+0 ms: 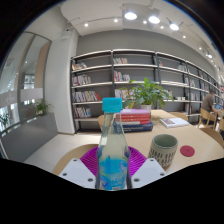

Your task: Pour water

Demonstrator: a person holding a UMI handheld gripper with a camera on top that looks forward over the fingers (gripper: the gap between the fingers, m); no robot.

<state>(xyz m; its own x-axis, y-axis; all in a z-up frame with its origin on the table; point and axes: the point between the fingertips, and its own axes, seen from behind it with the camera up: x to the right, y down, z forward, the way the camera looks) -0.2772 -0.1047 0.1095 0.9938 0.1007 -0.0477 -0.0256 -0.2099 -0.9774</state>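
Note:
A clear plastic water bottle [112,150] with a light blue cap and a blue label stands upright between my fingers. My gripper [112,172] is shut on the bottle, the magenta pads [90,162] pressing its lower body from both sides. A greyish-green cup [163,150] stands on the light wooden table [70,150] just to the right of the bottle, beyond my right finger. The bottle's base is hidden behind my fingers.
A red coaster [187,151] lies right of the cup. A stack of books [136,120] and a green potted plant [148,93] sit further back on the table. Bookshelves [150,75] line the far wall. A person [213,104] sits at far right.

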